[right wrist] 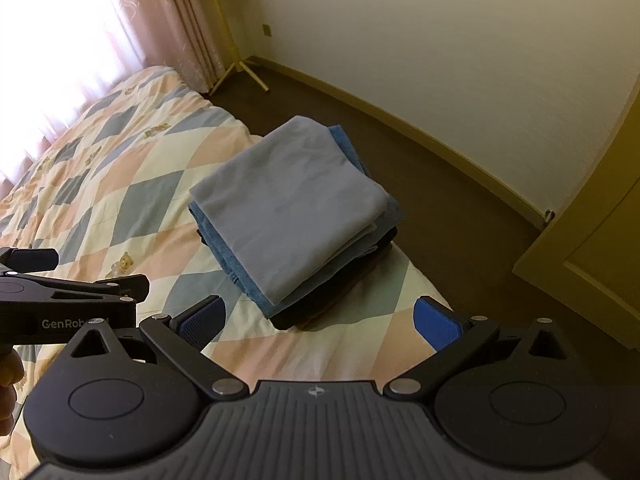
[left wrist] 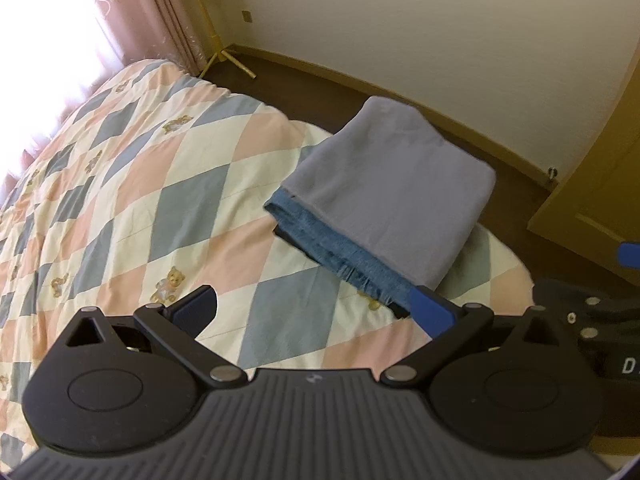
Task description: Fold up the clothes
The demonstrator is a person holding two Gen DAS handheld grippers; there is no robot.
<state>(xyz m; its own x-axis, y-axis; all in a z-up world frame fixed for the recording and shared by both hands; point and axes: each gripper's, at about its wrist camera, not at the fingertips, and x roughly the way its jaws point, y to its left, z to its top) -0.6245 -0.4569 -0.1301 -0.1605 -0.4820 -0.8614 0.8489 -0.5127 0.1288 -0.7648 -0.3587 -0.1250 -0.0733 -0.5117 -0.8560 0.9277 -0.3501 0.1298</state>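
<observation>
A folded grey-lilac garment (left wrist: pixel 392 184) (right wrist: pixel 288 208) tops a stack of folded clothes near the bed's corner. Under it lies folded blue denim (left wrist: pixel 340 256) (right wrist: pixel 228 256), with dark garments (right wrist: pixel 320 304) at the bottom. My left gripper (left wrist: pixel 316 312) is open and empty above the quilt, just short of the stack; its right fingertip is near the denim edge. My right gripper (right wrist: pixel 320 320) is also open and empty, hovering in front of the stack. The left gripper (right wrist: pixel 60 296) shows at the left edge of the right wrist view.
The stack rests on a diamond-patterned quilt (left wrist: pixel 140 184) (right wrist: pixel 120 168) with teddy bears. Beyond the bed edge are dark floor (right wrist: pixel 440 200), a white wall, a yellow stand (left wrist: pixel 224 52), pink curtains (left wrist: pixel 160 12) and a yellowish door (right wrist: pixel 592 260). A hand (right wrist: pixel 8 380) shows at left.
</observation>
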